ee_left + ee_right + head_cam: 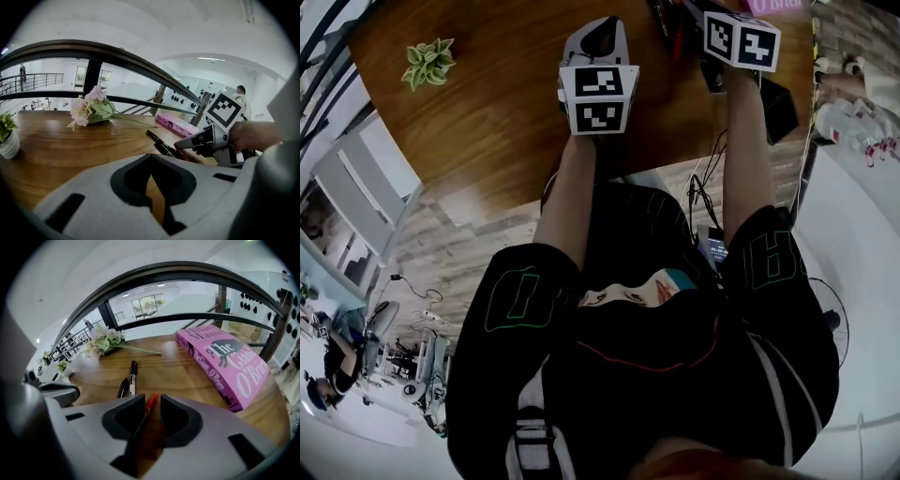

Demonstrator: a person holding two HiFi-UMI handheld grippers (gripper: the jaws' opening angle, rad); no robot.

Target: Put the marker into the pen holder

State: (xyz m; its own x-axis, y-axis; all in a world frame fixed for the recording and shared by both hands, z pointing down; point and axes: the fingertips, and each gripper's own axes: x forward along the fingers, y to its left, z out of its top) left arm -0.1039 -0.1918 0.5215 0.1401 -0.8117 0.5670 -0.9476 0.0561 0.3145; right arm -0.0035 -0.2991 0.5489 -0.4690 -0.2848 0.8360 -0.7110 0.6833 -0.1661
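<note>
ref pink book (pixel 225 364) | just left: bare table (pixel 173 366) lane, passable | further left: red marker (pixel 151 401), black markers (pixel 132 376) lie in the way | beyond: flower sprig (pixel 105 344), railing (pixel 178 269) block far edge | far left: potted plant (pixel 63 366)

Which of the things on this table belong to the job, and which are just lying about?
Job: red-capped marker, lying between the parted jaws of the right gripper. No pen holder is in view.

Lying about: black pens, pink book, flowers, potted plant. The left gripper is shut and empty.
</note>
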